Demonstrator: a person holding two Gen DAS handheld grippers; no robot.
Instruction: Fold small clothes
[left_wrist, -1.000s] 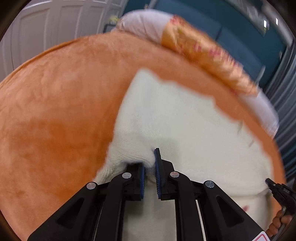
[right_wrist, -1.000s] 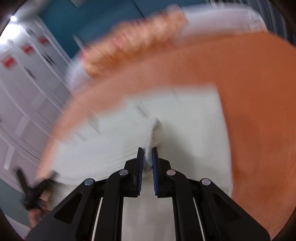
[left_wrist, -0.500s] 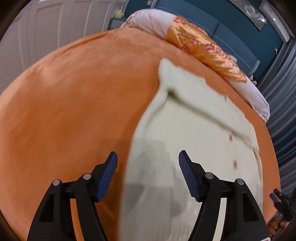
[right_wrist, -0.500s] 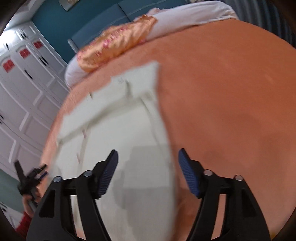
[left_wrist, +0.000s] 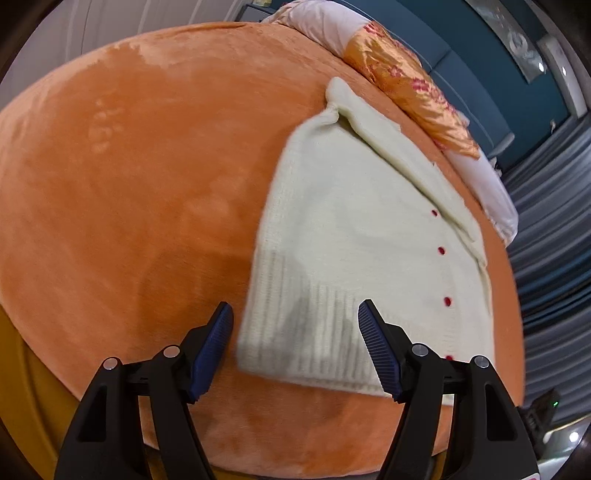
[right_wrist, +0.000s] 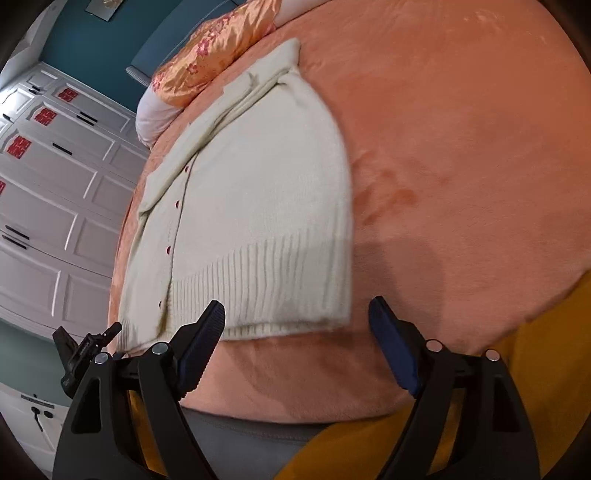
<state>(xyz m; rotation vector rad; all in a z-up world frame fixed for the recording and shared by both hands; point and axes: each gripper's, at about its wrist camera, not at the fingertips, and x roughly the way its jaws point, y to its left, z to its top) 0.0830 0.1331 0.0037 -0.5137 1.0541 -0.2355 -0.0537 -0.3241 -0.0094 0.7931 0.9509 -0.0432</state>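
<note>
A small cream knit cardigan (left_wrist: 354, 229) with red buttons lies flat on the orange bedspread (left_wrist: 129, 184), its ribbed hem toward me and its sleeves folded across the top. It also shows in the right wrist view (right_wrist: 258, 206). My left gripper (left_wrist: 295, 343) is open and empty, above the hem's left corner. My right gripper (right_wrist: 295, 347) is open and empty, near the hem's right corner. The left gripper's tip (right_wrist: 85, 347) shows at the right wrist view's lower left.
An orange floral pillow (left_wrist: 410, 85) on a white pillow (left_wrist: 487, 188) lies at the bed's far end. White wardrobe doors (right_wrist: 48, 192) stand at the left. The bed's near edge (right_wrist: 295, 410) is just below my grippers. The orange bedspread (right_wrist: 461, 147) stretches right.
Both grippers opened and let go of the cardigan. They pulled back toward the bed's near edge. The cardigan now lies flat.
</note>
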